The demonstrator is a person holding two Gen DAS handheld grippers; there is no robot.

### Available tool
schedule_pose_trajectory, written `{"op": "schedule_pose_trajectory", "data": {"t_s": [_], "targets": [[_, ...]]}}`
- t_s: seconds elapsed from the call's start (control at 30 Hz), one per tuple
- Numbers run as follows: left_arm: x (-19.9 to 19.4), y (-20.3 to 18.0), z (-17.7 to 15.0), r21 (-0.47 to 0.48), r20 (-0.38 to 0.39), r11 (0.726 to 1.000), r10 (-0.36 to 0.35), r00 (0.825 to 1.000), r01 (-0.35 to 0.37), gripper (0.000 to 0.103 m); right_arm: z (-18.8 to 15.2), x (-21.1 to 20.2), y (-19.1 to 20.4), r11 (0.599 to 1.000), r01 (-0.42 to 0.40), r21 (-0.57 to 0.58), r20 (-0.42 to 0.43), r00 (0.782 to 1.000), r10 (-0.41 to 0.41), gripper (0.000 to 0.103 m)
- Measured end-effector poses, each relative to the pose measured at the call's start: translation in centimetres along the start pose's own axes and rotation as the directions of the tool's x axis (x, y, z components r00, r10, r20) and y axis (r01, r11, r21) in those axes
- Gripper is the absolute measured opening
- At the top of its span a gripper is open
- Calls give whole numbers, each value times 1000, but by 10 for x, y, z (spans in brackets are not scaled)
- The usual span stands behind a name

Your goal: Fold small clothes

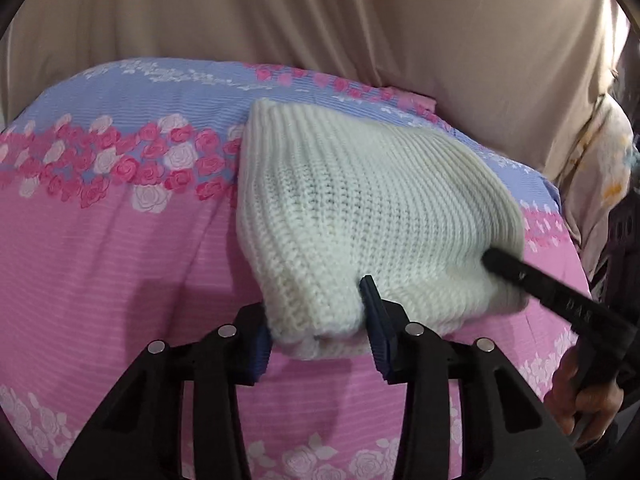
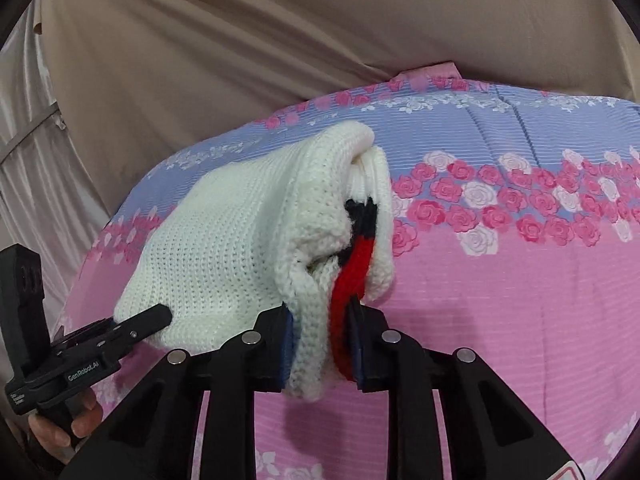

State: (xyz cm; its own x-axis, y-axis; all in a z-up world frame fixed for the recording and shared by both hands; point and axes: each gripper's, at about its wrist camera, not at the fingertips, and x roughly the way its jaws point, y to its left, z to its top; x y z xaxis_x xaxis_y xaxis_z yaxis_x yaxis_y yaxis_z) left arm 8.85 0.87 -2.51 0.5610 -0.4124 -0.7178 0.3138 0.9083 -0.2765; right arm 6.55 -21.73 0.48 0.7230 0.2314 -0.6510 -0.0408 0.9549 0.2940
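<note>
We log the left wrist view first. At 9 o'clock lies the flowered bedsheet [image 1: 100,240], pink with a blue band and rose print, and a beige curtain [image 1: 320,12] hangs behind it at 12 o'clock. The white knit sweater [image 1: 360,208] sits folded at centre on the sheet, its long axis running from about 11 o'clock down to 5 o'clock, narrow end pointing away toward 11. The left gripper [image 1: 316,336] is clamped on the sweater's near corner at 6 o'clock, knit bunched between the blue pads. At 4 o'clock the right gripper [image 1: 492,258] meets the sweater's right edge; a hand [image 1: 580,392] holds its handle.

In the right wrist view, the left gripper [image 2: 160,314] shows at 8 o'clock, tip against the knit. The sweater [image 2: 224,240] here runs from 7 o'clock up to 1 o'clock, folded layers open toward the camera, showing a red and black stripe [image 2: 356,256]. The right gripper [image 2: 320,344] at 6 o'clock is clenched on that layered edge.
</note>
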Motion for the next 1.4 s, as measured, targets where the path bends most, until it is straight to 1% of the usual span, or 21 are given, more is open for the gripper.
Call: {"op": "schedule_pose_trajectory", "data": {"t_s": [0.03, 0.07, 0.1, 0.13, 0.17, 0.2, 0.27, 0.3, 0.37, 0.4, 0.43, 0.47, 0.5, 0.53, 0.57, 0.63, 0.77, 0.97, 1.13, 1.4], "targets": [[5, -1, -4, 4, -23, 1000, 0, 1000, 0, 40, -4, 6, -6, 1000, 3, 10, -25, 1000, -3, 23], [12, 0, -9, 4, -42, 1000, 12, 999, -12, 41, -11, 21, -13, 1000, 7, 21, -81, 997, -5, 25], [21, 2, -15, 0, -59, 999, 34, 998, -34, 44, -18, 34, -18, 999, 6, 41, -101, 995, -2, 36], [26, 4, -21, -13, -51, 999, 38, 998, -39, 46, -24, 30, -23, 997, 1, 76, -71, 997, 4, 43], [22, 4, -23, -20, -30, 999, 44, 999, -45, 47, -26, 24, -25, 994, -11, 108, -65, 998, 18, 46], [18, 3, -24, -20, -28, 998, 58, 998, -58, 47, -29, 14, -25, 992, -8, 128, -52, 999, 15, 46], [3, -4, -27, 12, 8, 994, 104, 995, -104, 48, -36, -5, -18, 993, 27, 115, 1, 1000, -28, 48], [-3, -7, -28, 28, 27, 991, 126, 992, -127, 50, -40, -13, -10, 994, 60, 88, 25, 998, -62, 49], [-14, -18, -35, 64, 84, 982, 170, 982, -176, 61, -49, -23, 2, 987, 152, 43, 72, 985, -155, 57], [-18, -23, -39, 76, 111, 978, 187, 976, -196, 70, -53, -25, 6, 980, 199, 26, 92, 975, -201, 61], [-20, -28, -44, 84, 137, 972, 208, 968, -221, 78, -58, -26, 10, 972, 234, 12, 109, 966, -234, 63], [-21, -31, -48, 87, 164, 966, 228, 960, -245, 81, -61, -24, 14, 968, 252, 3, 119, 961, -251, 63], [-21, -33, -52, 89, 187, 960, 247, 951, -267, 89, -65, -22, 16, 965, 261, -8, 115, 959, -259, 64], [-20, -36, -56, 92, 200, 954, 263, 944, -285, 92, -67, -19, 17, 966, 259, -12, 106, 961, -256, 64], [-18, -38, -60, 99, 203, 951, 270, 941, -294, 92, -71, -15, 17, 967, 253, -11, 94, 963, -251, 64], [-14, -40, -61, 115, 180, 947, 276, 944, -299, 92, -73, -10, 18, 965, 263, -5, 67, 963, -262, 64], [-17, -42, -61, 107, 204, 934, 316, 927, -341, 93, -77, -12, 25, 955, 296, -16, 93, 951, -294, 68], [-11, -39, -62, 88, 172, 920, 363, 916, -381, 94, -81, -12, 31, 941, 338, -10, 95, 937, -335, 72], [-9, -38, -62, 82, 166, 910, 389, 906, -405, 94, -82, -11, 34, 934, 358, -20, 97, 930, -355, 74], [-5, -35, -61, 72, 142, 904, 410, 901, -422, 94, -83, -9, 37, 930, 367, -32, 95, 927, -362, 75]]}}
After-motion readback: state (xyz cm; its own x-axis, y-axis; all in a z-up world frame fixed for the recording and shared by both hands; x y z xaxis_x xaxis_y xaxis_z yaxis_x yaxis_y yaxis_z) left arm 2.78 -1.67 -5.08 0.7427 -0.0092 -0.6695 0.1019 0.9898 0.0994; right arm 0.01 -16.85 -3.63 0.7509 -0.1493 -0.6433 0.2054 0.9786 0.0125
